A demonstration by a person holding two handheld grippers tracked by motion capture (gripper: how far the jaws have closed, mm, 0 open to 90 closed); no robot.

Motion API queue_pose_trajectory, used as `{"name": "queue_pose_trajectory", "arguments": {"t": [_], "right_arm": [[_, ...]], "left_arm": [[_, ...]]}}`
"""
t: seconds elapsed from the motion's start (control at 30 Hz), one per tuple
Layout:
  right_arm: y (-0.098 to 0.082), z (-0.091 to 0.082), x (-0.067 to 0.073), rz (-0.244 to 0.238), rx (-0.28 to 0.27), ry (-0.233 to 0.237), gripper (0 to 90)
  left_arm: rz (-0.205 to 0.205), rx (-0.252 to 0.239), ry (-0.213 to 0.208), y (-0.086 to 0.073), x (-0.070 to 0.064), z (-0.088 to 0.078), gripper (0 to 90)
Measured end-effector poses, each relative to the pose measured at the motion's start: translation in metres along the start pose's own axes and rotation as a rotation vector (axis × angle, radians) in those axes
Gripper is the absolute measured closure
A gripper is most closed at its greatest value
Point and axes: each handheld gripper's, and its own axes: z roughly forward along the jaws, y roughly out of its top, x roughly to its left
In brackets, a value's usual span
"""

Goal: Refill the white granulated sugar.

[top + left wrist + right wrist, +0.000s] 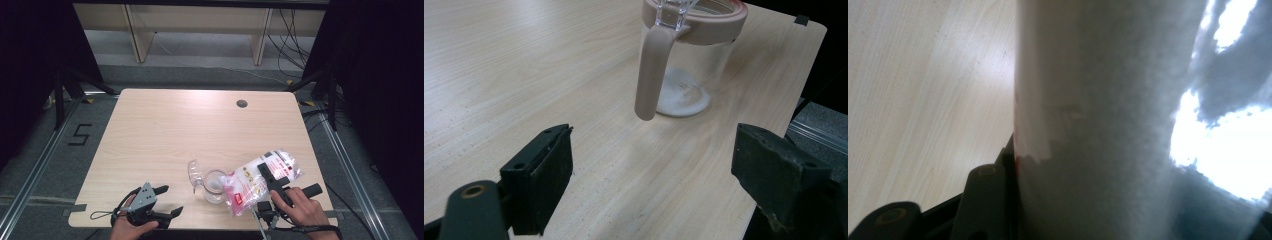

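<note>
powder already lies in the bottom of the clear jar [215,186], which stands near the front edge of the surface [165,130] with its lid flipped open. the right tongs [272,177] clench the plastic bag [260,181] and hold it tilted, its low end at the jar's rim, seemingly so the contents slide in. the left tongs [167,200] rest released on the jar's handle side, near it, likely ready to steady it.
</note>
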Motion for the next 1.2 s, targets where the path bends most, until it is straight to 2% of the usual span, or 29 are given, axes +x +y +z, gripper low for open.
{"name": "queue_pose_trajectory", "arguments": {"t": [0.07, 0.1, 0.17, 0.23, 0.3, 0.33, 0.43, 0.5, 0.53, 0.63, 0.67, 0.73, 0.93, 0.97, 1.03, 1.07, 1.13, 1.2], "right_arm": [[0.0000, -0.0003, -0.0008, -0.006, 0.000, 0.001, 52.8], [-0.0001, -0.0010, 0.0001, 0.009, 0.009, 0.003, 52.9], [-0.0002, -0.0010, -0.0007, 0.002, 0.006, 0.002, 52.9], [-0.0003, -0.0015, -0.0005, 0.004, 0.011, 0.002, 52.9], [-0.0005, -0.0009, -0.0022, -0.012, -0.001, -0.008, 52.9], [-0.0006, -0.0012, -0.0019, -0.011, 0.004, -0.003, 52.9], [-0.0008, -0.0014, -0.0027, -0.028, 0.006, -0.004, 53.0], [-0.0004, -0.0014, -0.0027, -0.037, 0.010, -0.001, 53.0], [-0.0003, -0.0022, -0.0011, -0.018, 0.021, 0.002, 53.0], [0.0004, -0.0021, -0.0013, -0.032, 0.023, 0.001, 53.0], [0.0002, -0.0022, 0.0002, -0.014, 0.026, 0.004, 53.0], [0.0005, -0.0022, -0.0018, -0.040, 0.023, -0.001, 53.1], [0.0004, -0.0024, -0.0020, -0.048, 0.022, -0.005, 53.2], [0.0005, -0.0022, -0.0022, -0.056, 0.021, -0.007, 53.3], [0.0000, -0.0024, -0.0023, -0.038, 0.021, -0.003, 53.3], [-0.0002, -0.0021, -0.0034, -0.053, 0.016, -0.006, 53.4], [-0.0006, -0.0024, -0.0026, -0.040, 0.020, -0.004, 53.4], [-0.0010, -0.0015, -0.0039, -0.055, 0.008, -0.007, 53.5]], "left_arm": [[0.019, 0.000, -0.006, 0.0004, 0.0009, -0.0001, 16.4], [0.019, 0.001, -0.005, 0.0004, 0.0009, -0.0001, 16.4], [0.002, 0.001, 0.000, 0.0001, 0.0001, -0.0001, 16.4], [0.007, 0.005, 0.002, 0.0001, 0.0005, -0.0004, 16.4], [0.003, 0.000, -0.002, 0.0001, 0.0001, 0.0000, 16.4], [0.020, -0.002, -0.008, 0.0004, 0.0013, 0.0002, 16.4], [-0.004, -0.003, -0.006, -0.0002, 0.0000, 0.0005, 16.4], [0.017, -0.003, -0.009, 0.0002, 0.0012, 0.0004, 16.4], [0.017, -0.003, -0.009, 0.0002, 0.0012, 0.0004, 16.4], [0.018, -0.003, -0.009, 0.0003, 0.0012, 0.0005, 16.4], [0.017, -0.003, -0.009, 0.0002, 0.0011, 0.0005, 16.4], [0.017, -0.003, -0.011, 0.0002, 0.0013, 0.0006, 16.4], [0.021, 0.000, -0.009, 0.0003, 0.0015, 0.0002, 16.4], [0.000, 0.001, -0.006, -0.0002, 0.0003, 0.0002, 16.4], [-0.002, -0.002, -0.007, -0.0002, 0.0002, 0.0005, 16.4], [-0.005, -0.002, -0.006, -0.0002, 0.0000, 0.0005, 16.4], [-0.005, -0.002, -0.006, -0.0002, 0.0001, 0.0006, 16.4], [-0.005, -0.001, -0.006, -0.0003, 0.0000, 0.0005, 16.4]]}}
